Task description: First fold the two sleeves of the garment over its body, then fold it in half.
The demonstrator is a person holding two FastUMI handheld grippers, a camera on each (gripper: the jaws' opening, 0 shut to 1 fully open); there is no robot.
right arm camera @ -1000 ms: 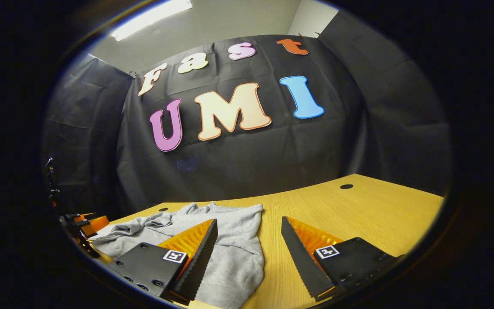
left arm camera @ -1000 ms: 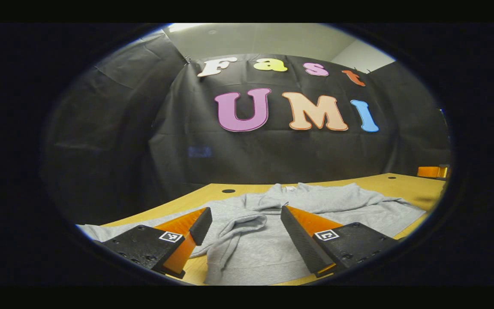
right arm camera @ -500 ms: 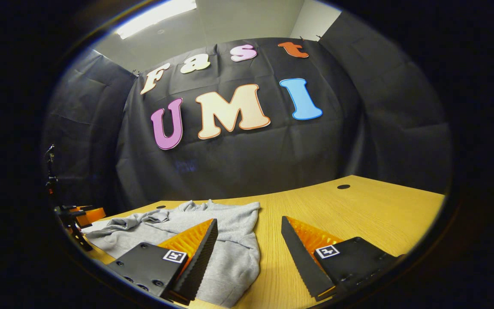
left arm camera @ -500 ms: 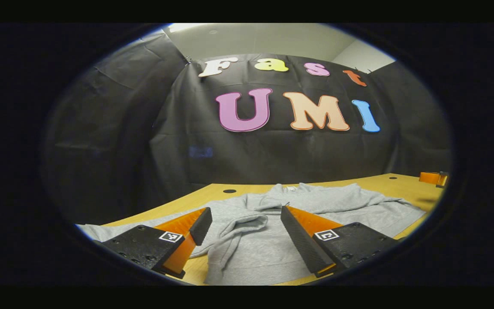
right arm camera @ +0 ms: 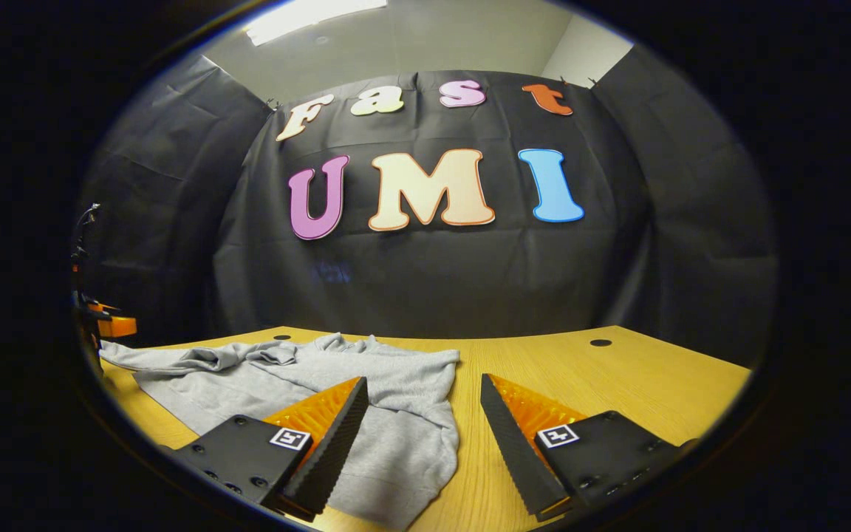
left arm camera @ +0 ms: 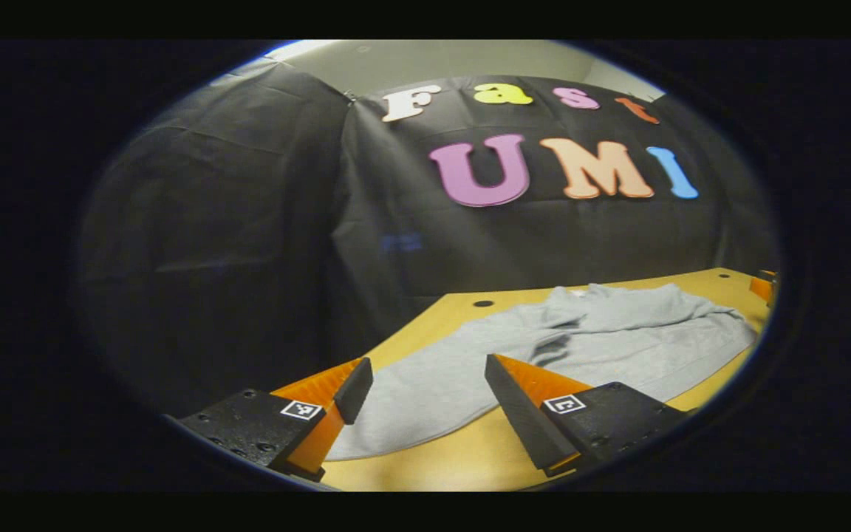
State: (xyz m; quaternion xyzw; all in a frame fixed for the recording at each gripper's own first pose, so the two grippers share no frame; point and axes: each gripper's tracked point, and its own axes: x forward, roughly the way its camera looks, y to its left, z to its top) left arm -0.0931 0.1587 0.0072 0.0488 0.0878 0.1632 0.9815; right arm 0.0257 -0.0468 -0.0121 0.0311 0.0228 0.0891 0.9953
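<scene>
Garment (right arm camera: 388, 414) flat on table (right arm camera: 617, 377), neck toward cloth wall.

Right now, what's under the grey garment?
The grey garment lies flat on the wooden table, whose bare top shows around it. Anything beneath the cloth is covered.

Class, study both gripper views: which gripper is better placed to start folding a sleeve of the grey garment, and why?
Probably the left gripper: it is open with a sleeve of the grey garment lying flat between its fingers. The right gripper, also open, straddles the garment's side edge, its far finger over bare table.
</scene>
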